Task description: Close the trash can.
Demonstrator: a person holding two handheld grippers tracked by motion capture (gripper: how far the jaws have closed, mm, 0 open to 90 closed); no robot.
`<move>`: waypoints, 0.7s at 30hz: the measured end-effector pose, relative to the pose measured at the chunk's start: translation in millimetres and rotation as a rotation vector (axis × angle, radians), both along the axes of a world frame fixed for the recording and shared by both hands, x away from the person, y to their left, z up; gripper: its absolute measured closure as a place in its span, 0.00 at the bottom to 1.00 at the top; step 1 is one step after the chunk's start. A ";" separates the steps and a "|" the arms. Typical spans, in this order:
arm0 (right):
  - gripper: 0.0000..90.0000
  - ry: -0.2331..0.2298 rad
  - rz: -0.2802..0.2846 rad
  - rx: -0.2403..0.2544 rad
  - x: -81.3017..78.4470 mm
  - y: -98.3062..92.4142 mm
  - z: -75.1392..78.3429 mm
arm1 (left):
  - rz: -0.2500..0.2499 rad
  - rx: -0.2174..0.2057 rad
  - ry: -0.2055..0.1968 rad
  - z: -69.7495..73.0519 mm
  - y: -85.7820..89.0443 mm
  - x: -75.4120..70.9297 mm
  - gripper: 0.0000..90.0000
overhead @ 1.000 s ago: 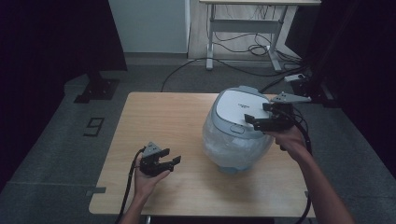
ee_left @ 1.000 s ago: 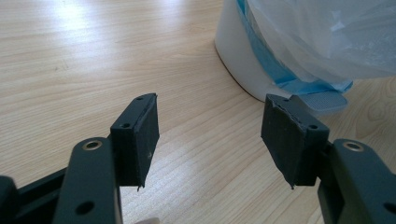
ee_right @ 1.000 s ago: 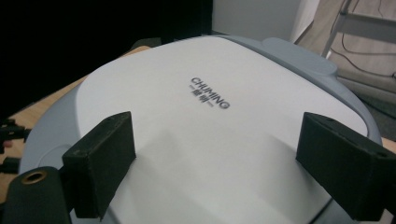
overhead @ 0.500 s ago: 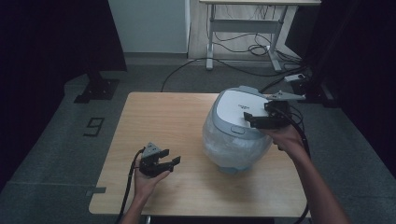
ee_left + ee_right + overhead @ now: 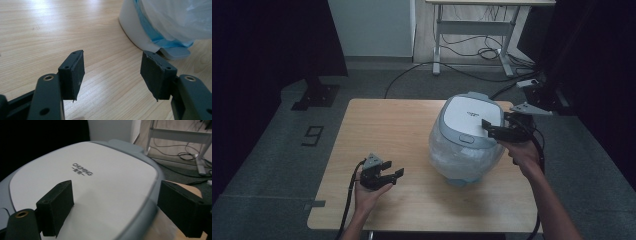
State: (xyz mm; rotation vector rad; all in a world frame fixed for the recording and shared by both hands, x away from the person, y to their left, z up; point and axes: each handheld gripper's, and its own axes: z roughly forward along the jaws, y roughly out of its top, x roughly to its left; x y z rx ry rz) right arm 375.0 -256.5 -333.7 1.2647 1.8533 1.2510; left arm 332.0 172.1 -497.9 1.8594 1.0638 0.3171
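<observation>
Right gripper has crept a little left over the cooker's lid since a second ago; left gripper has not shifted, and the cooker sits where it did. Cooker: a rice cooker, white lid panel in a grey surround, body wrapped in clear plastic film, standing on the right half of the table, about midway between near and far edges. Right gripper reaches in from the right, level with the lid top; jaws apart, nothing between the pads. In the right gripper view one jaw hangs over the white lid panel and the other stands off past the grey rim, so the jaws bracket the lid's right edge; whether the inner pad rests on the panel I cannot tell. Left gripper lies low over the near-left table, well apart from the cooker, jaws parted and empty; in the left gripper view bare wood shows between the pads, with the cooker's base and a blue band under the film farther off. Judgement on progress: early. Lid is down, film is on the body, cooker is not gripped. The approach to the lid looks nearly done; left to do is the actual contact or grip at the lid, and whatever follows from it.
</observation>
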 end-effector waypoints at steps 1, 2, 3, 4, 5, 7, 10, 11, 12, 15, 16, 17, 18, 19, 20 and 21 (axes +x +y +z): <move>0.14 -0.011 -0.010 0.007 -3.9 -5.1 -1.3 | 0.001 0.001 0.002 -0.4 0.1 0.0 0.40; 0.14 -0.016 -0.013 0.020 -6.9 -9.6 -2.7 | 0.002 0.001 0.003 -0.9 0.2 0.1 0.40; 0.14 -0.018 -0.016 0.032 -9.8 -13.9 -4.2 | 0.004 0.001 0.004 -1.4 0.2 0.1 0.39; 0.15 -0.023 -0.019 0.039 -12.8 -18.2 -6.0 | 0.005 0.001 0.005 -1.6 0.2 0.2 0.39; 0.15 -0.029 -0.020 0.045 -15.9 -22.2 -7.8 | 0.005 0.001 0.005 -1.8 0.1 0.2 0.39; 0.15 -0.042 -0.017 0.058 -22.7 -30.3 -11.4 | 0.005 0.004 0.004 -2.0 0.2 0.4 0.39; 0.14 -0.071 -0.031 0.077 -34.1 -42.3 -18.4 | 0.008 0.009 0.004 -3.1 0.7 1.1 0.39; 0.14 -0.079 -0.040 0.077 -37.6 -46.3 -21.8 | 0.013 0.010 0.005 -3.8 1.1 1.4 0.38; 0.14 -0.078 -0.046 0.080 -40.9 -49.9 -25.8 | 0.016 0.010 0.006 -4.5 1.6 1.8 0.38; 0.14 -0.068 -0.060 0.082 -49.5 -60.0 -41.3 | 0.026 0.016 0.013 -7.6 2.5 3.3 0.37; 0.14 -0.063 -0.063 0.080 -52.1 -63.0 -47.3 | 0.026 0.023 0.017 -8.5 2.6 3.6 0.37; 0.14 -0.059 -0.065 0.081 -54.5 -65.7 -53.4 | 0.027 0.029 0.017 -9.3 2.5 3.9 0.37; 0.14 -0.056 -0.067 0.083 -56.4 -68.6 -59.7 | 0.027 0.034 0.019 -10.0 2.4 4.1 0.36; 0.15 -0.052 -0.072 0.086 -58.0 -71.6 -66.1 | 0.027 0.036 0.019 -10.6 2.2 4.3 0.36; 0.15 -0.047 -0.080 0.089 -59.1 -74.7 -72.8 | 0.028 0.040 0.019 -11.0 2.1 4.4 0.36; 0.15 -0.039 -0.092 0.088 -59.5 -77.7 -79.9 | 0.030 0.043 0.018 -11.3 2.1 4.4 0.36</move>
